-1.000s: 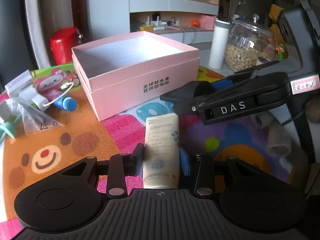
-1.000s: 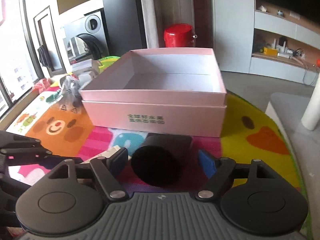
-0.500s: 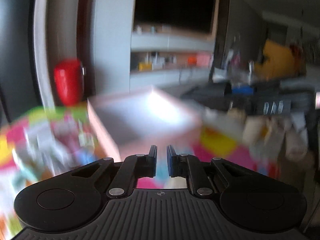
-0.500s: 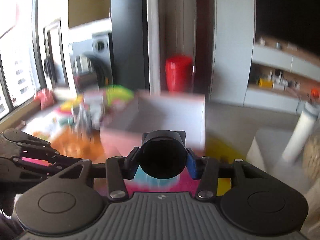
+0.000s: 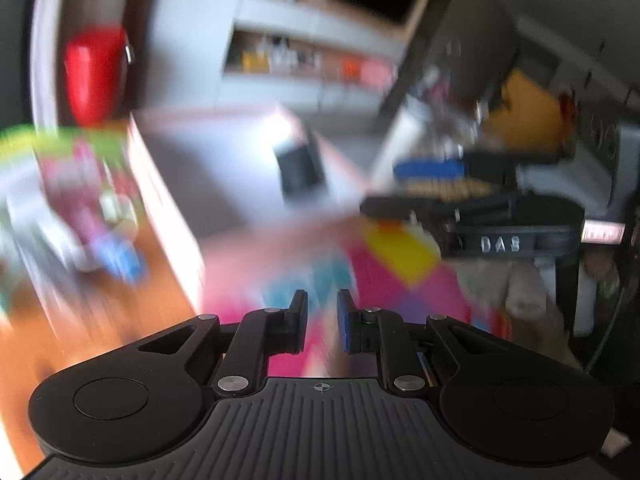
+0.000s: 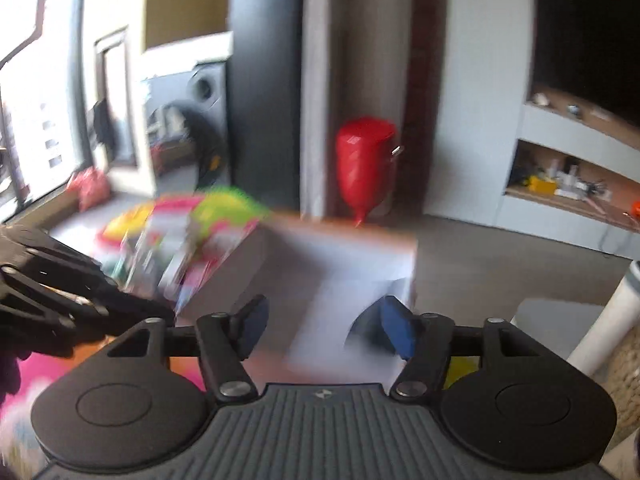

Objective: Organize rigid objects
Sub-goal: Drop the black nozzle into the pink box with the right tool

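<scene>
Both views are motion-blurred. In the left wrist view the pink box [image 5: 176, 200] lies ahead, and a black cylinder [image 5: 300, 172] sits inside it near its right wall. My left gripper [image 5: 322, 320] is narrowly closed with nothing visible between its pads, above the colourful mat. My right gripper shows in that view as a black body marked DAS [image 5: 504, 232] to the right of the box. In the right wrist view my right gripper [image 6: 322, 328] is open and empty over the pink box [image 6: 344, 264].
A red bin [image 5: 94, 76] stands behind the box; it also shows in the right wrist view [image 6: 364, 164]. Small toiletries [image 5: 100, 232] lie blurred on the mat left of the box. A shelf unit [image 6: 576, 184] is at the back right.
My right gripper carried the black cylinder over the box and opened; the cylinder now lies in the box. My left gripper closed without the cream tube and swung up over the mat.
</scene>
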A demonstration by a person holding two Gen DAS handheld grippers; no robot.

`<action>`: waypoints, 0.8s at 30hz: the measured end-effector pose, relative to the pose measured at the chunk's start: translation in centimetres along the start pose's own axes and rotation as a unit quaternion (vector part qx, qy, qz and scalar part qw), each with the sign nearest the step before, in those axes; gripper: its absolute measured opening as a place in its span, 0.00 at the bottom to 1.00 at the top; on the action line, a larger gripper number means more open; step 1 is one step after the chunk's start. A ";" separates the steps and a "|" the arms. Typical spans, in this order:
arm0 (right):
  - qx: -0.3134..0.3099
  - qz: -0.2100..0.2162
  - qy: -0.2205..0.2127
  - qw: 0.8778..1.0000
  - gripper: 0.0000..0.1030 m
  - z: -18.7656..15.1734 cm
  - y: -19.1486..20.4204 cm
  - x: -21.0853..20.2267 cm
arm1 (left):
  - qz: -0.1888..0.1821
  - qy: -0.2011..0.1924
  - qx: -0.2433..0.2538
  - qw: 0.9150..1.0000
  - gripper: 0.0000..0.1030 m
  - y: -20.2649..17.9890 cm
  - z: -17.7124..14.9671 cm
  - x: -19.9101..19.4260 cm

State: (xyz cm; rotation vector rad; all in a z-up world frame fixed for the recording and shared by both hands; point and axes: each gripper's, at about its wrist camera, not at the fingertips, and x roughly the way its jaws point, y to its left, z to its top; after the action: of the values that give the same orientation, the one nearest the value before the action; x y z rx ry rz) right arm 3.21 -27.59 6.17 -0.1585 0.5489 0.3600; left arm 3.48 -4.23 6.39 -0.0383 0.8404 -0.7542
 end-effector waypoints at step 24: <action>0.122 -0.044 0.035 0.991 0.64 -11.6 1.2 -0.3 | 0.136 0.052 0.165 0.975 0.42 -4.9 -4.6 4.0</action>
State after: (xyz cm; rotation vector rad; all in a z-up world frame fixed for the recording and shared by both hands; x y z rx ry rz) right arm -3.08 -29.36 -3.54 0.0407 0.6473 0.1992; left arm -0.89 -9.16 2.15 0.4093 0.7911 -0.6323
